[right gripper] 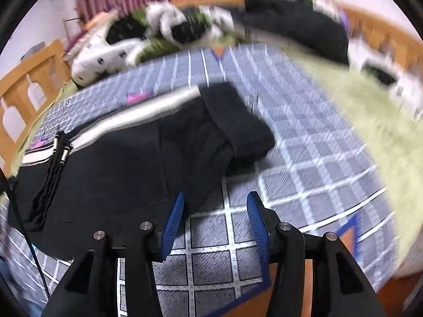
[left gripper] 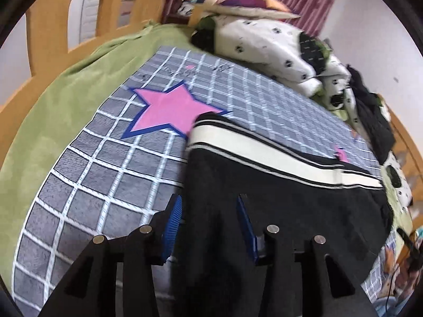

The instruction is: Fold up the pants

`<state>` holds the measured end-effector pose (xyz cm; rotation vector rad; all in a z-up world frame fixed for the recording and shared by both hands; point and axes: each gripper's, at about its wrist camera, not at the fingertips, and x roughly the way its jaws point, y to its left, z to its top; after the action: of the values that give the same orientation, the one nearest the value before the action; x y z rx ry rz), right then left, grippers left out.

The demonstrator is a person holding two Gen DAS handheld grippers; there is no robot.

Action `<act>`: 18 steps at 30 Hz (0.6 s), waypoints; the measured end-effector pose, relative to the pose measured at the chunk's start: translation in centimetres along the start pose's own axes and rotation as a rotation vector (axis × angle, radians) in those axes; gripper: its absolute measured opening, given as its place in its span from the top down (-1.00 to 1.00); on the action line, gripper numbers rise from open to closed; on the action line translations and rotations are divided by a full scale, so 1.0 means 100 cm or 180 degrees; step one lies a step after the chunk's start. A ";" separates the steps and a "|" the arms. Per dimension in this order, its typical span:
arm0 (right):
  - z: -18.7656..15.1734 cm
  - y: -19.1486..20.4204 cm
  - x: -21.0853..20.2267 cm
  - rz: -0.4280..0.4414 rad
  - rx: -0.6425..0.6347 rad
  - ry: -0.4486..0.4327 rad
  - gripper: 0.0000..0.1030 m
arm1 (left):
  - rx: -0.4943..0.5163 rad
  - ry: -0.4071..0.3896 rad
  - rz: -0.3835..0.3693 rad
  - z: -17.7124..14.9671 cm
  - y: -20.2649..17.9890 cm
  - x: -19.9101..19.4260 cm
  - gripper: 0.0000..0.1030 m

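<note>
Black pants with a white side stripe lie across a grey checked blanket on a bed. My left gripper is open, its blue pads hovering over one end of the pants. In the right wrist view the pants lie bunched, one end folded over towards the right, with a black drawstring on the left. My right gripper is open, just above the near edge of the pants and the blanket.
A pink star is printed on the blanket. A green sheet lies beneath. Rumpled white spotted bedding and dark clothes are piled at the far side. A wooden bed frame surrounds the bed.
</note>
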<state>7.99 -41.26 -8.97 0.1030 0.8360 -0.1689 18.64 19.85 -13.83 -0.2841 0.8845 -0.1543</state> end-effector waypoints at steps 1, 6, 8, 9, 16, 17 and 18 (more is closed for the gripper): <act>0.004 0.008 -0.008 -0.0001 -0.0100 -0.0135 0.03 | 0.0031 -0.0039 -0.0059 -0.005 -0.004 -0.006 0.21; 0.031 0.042 0.009 0.0164 -0.0310 -0.0289 0.02 | 0.0284 0.0095 0.0015 -0.041 -0.019 -0.008 0.16; 0.030 0.044 0.042 0.0070 -0.0295 -0.0067 0.03 | 0.0371 0.0266 0.0136 -0.057 -0.020 -0.003 0.17; 0.029 0.042 0.063 0.0029 -0.0242 0.0075 0.02 | 0.0384 0.0180 0.0130 -0.064 -0.018 -0.011 0.17; 0.016 0.040 0.056 0.0126 0.0007 0.0180 0.02 | -0.0350 0.0149 -0.0217 -0.097 0.022 -0.047 -0.10; 0.013 0.037 0.053 0.0139 0.0084 0.0172 0.02 | -0.0480 0.0217 -0.0223 -0.100 0.028 -0.040 -0.12; 0.010 0.036 0.051 0.0173 0.0136 0.0173 0.02 | -0.0591 0.0257 -0.0268 -0.104 0.033 -0.035 -0.12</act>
<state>12.74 -38.47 -12.01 0.1709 0.8831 -0.1334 8.40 21.95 -18.45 -0.4913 0.9693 -0.1628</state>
